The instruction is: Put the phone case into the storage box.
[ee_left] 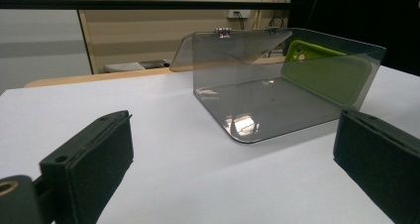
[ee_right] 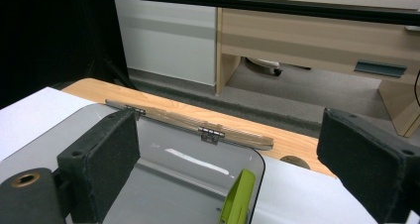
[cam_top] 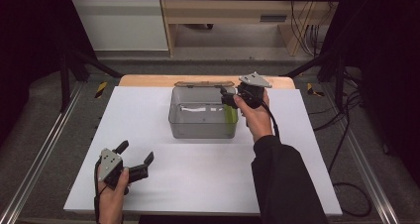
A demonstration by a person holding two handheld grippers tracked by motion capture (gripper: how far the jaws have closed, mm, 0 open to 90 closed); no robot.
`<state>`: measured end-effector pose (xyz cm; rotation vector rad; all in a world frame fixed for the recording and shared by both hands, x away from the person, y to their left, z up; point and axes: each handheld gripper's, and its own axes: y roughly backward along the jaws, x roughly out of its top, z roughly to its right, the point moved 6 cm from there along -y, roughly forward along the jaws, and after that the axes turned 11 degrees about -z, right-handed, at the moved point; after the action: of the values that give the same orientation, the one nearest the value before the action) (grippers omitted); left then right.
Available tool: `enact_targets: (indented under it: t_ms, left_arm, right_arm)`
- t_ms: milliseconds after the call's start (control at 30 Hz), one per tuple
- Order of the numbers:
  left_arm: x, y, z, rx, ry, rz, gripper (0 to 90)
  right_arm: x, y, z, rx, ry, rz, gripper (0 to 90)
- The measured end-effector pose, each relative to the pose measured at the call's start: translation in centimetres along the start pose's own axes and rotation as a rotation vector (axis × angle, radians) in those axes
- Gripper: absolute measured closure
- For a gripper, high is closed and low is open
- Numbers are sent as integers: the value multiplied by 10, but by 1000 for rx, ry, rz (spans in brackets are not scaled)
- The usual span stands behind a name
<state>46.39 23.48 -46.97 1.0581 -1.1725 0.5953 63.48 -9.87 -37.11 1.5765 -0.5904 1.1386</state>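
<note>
High view: a green phone case [cam_top: 230, 116] stands on edge inside a clear smoked plastic box [cam_top: 198, 127], leaning against the box's right wall. The box sits on the white table [cam_top: 148, 135], right of centre and toward the far edge. Its hinged lid [cam_top: 204, 84] is swung fully back and lies behind the box over the wooden table edge [cam_top: 143, 80].

Right gripper [cam_top: 229, 96]: held above the box's far right corner, directly over the top of the case. In the right gripper view its jaws stand wide apart with nothing between them; the upper edge of the case [ee_right: 238, 198] shows below, between the jaws, and is not touched by either. The lid hinges [ee_right: 209, 134] lie beyond the left jaw.

Left gripper [cam_top: 134, 152]: held over the near left part of the table, well apart from the box. Its jaws are spread wide and hold nothing. In the left gripper view the box [ee_left: 262, 120] appears between the jaws at a distance, with the case [ee_left: 324, 73] visible through its wall.

A person's hands hold both grippers; the right forearm wears a dark sleeve [cam_top: 282, 179].
</note>
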Motion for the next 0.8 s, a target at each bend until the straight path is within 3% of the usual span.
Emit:
enact_targets:
  t_ms: [800]
  left_arm:
    - [0,0,0,-3,-6,3,17]
  right_arm:
    - [3,13,5,23,-4,9,80]
